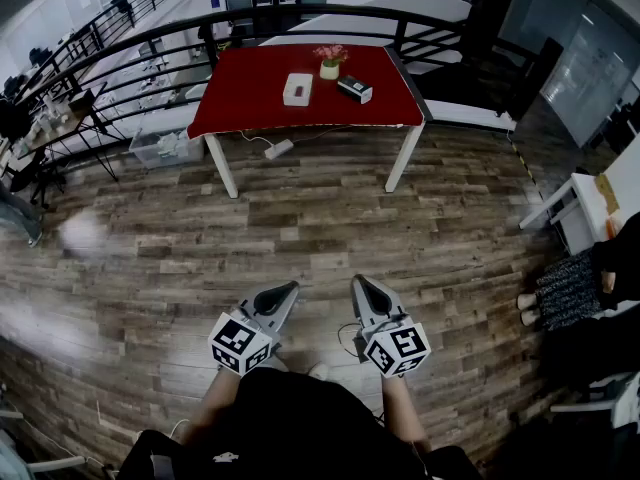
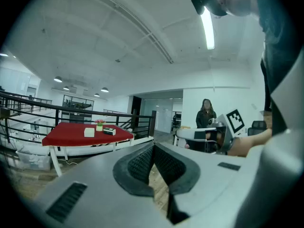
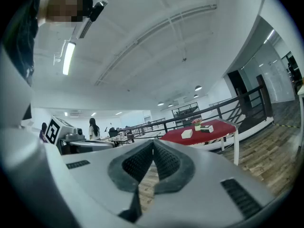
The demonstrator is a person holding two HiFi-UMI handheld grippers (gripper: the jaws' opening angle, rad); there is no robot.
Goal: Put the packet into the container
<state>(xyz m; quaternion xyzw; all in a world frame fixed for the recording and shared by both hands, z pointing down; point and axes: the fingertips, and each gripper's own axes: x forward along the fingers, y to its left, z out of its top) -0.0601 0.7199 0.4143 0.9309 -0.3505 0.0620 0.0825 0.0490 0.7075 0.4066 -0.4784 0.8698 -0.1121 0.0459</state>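
Note:
Far ahead stands a red-topped table (image 1: 250, 108). On it lie a white box-shaped container (image 1: 298, 89), a small dark packet with a white face (image 1: 355, 89) and a pot of pink flowers (image 1: 330, 63). My left gripper (image 1: 291, 289) and right gripper (image 1: 358, 283) are side by side close to my body, over the wooden floor and well short of the table. Both are shut with nothing between the pads. In the left gripper view the left gripper (image 2: 153, 146) faces the table (image 2: 71, 137), container (image 2: 89, 132) and packet (image 2: 109, 131). The right gripper (image 3: 153, 144) faces the container (image 3: 186, 133) and packet (image 3: 206, 128).
A black railing (image 1: 150, 43) runs behind the table. A power strip (image 1: 278, 149) and a clear bin (image 1: 165, 148) lie on the floor beside the table legs. A white desk (image 1: 590, 203) and a seated person's feet (image 1: 528, 308) are at the right. Another person (image 2: 206, 113) stands far off.

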